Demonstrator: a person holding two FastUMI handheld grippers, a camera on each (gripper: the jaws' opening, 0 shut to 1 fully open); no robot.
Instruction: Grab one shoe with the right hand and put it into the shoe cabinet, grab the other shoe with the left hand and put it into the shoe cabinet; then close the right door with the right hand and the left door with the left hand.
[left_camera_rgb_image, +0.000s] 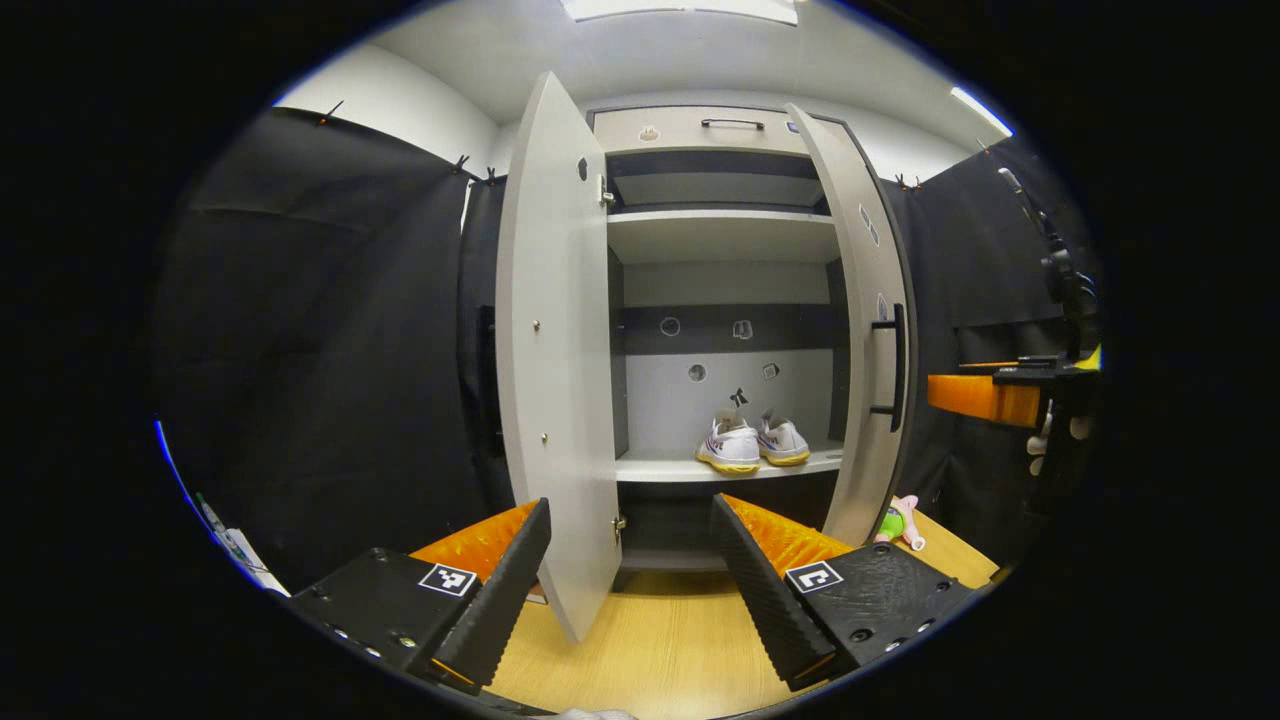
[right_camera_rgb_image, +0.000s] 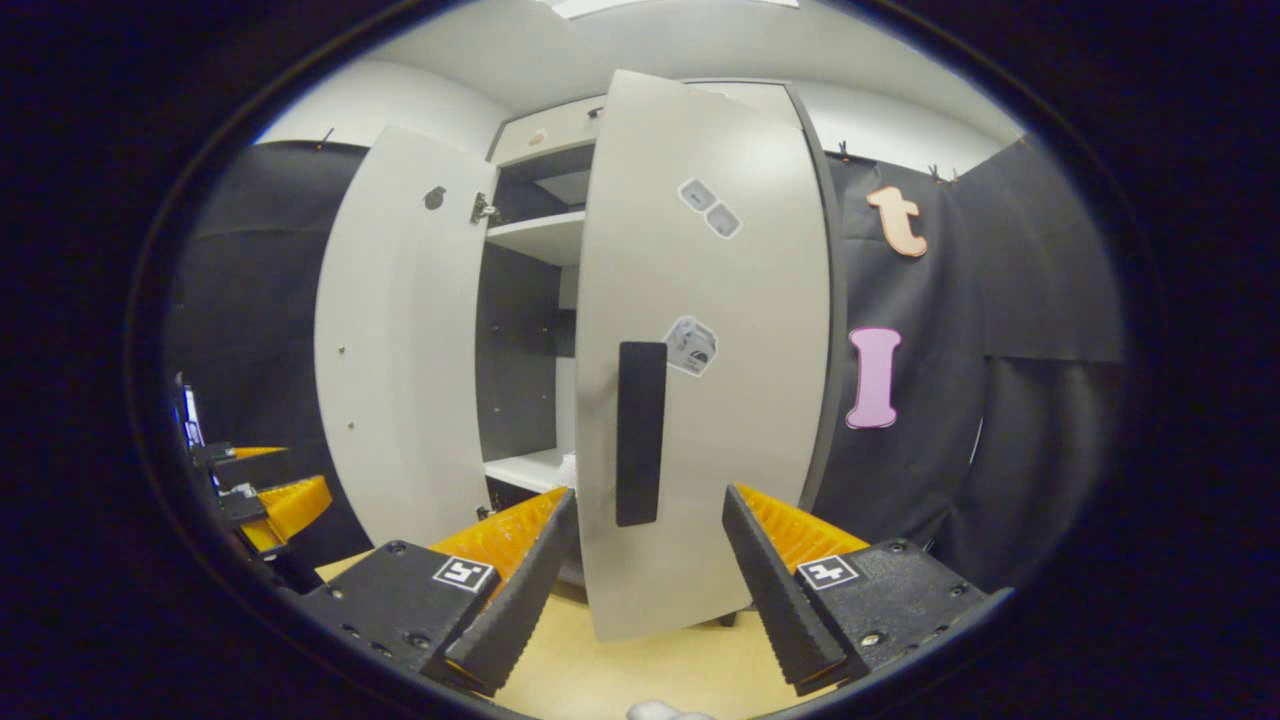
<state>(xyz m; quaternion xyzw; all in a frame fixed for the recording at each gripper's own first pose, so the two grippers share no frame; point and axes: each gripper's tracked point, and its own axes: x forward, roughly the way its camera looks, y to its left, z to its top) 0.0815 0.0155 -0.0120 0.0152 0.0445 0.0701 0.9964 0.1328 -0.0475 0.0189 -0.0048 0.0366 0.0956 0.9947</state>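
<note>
Cabinet doors ajar, 2 shoes shelved; both grippers seemingly open, empty.

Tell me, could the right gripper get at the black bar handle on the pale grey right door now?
Probably yes: the right gripper is open and faces the black bar handle on the pale grey right door, with nothing between them.

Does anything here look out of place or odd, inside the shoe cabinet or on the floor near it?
One thing: a small pink and green plush toy lies on the wooden floor beside the right door. The two white sneakers stand neatly together on the shelf.
</note>
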